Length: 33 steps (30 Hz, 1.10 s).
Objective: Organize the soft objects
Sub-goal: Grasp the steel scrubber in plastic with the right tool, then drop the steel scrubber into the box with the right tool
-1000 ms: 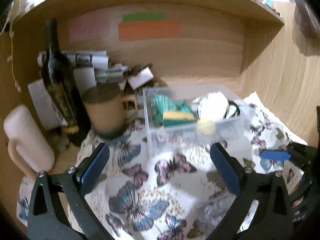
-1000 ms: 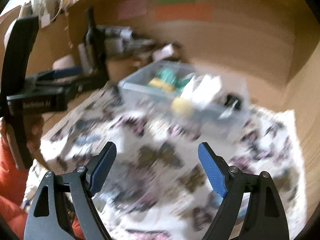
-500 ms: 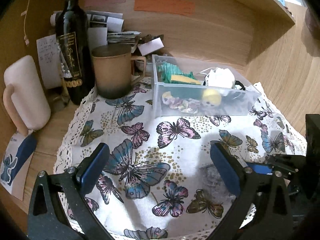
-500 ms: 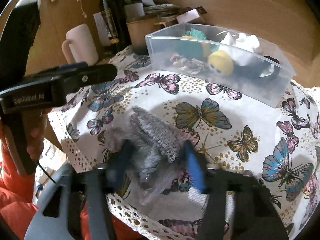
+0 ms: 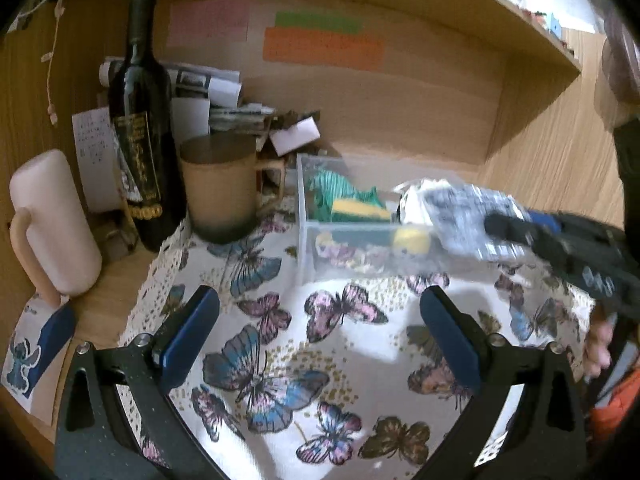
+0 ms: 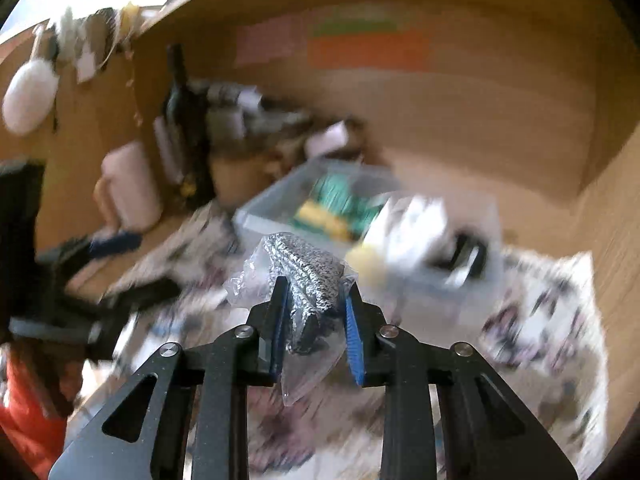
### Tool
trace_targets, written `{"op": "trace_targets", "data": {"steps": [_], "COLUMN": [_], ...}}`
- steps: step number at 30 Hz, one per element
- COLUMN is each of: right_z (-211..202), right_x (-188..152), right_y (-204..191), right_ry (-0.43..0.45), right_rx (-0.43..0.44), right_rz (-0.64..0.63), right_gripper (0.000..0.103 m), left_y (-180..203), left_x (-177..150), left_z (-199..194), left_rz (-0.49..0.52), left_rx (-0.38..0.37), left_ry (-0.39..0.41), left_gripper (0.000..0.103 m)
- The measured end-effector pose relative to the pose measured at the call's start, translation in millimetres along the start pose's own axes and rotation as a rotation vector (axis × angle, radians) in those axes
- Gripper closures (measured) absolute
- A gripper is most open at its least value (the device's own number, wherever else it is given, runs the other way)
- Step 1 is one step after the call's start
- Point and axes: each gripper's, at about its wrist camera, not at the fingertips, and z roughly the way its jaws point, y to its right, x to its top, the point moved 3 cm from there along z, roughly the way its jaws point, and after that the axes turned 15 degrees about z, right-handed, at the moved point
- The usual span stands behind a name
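A wooden desk alcove is enclosing a white butterfly-print cloth (image 5: 320, 344), with pink, green and orange paper notes (image 5: 324, 46) sticking to the back panel; whatever is written on them is too faint to read. A dark wine bottle (image 5: 140, 120) is standing at the left, its gold label lettering blurred beyond reading, beside a brown mug (image 5: 222, 192) and a pale pink mug (image 5: 52, 224).

The left gripper (image 5: 320, 336) is hovering low over the cloth with its blue-padded jaws spread wide apart and nothing between them. The right gripper (image 6: 316, 320) is reaching in from the right, raised above the cloth, its jaws pinching a grey knitted item in a clear plastic bag (image 6: 308, 272); in the left wrist view the bagged item is hanging at the right end of the clear plastic bin (image 5: 312, 248).

The bin is sitting on the cloth and is holding a green striped fabric piece (image 5: 332, 192), a yellow-and-green sponge (image 5: 356, 208), a yellow ball (image 5: 412, 240) and something white.
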Motion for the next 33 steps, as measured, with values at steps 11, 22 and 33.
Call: {"op": "trace_targets", "data": {"steps": [11,22,33], "right_z": [62.6,114.2,-4.8], "right_x": [56.2,41.6,49.9], "right_y": [6.3,29.9,6.6], "right_ry": [0.022,-0.105,0.209], "right_rx": [-0.125,-0.203,-0.161], "right_rz": [-0.005,0.006,-0.014], "right_gripper": [0.079,0.041,0.026], "left_y": [-3.8,-0.9,10.9], "left_x": [29.7,37.4,65.2], "left_z": [-4.2,-9.8,-34.1], "left_rz": [0.008,0.015,0.025], "left_rx": [0.028,0.017,0.007], "left_ry": [0.086,0.120,0.212], "left_gripper": [0.001,0.001,0.001]}}
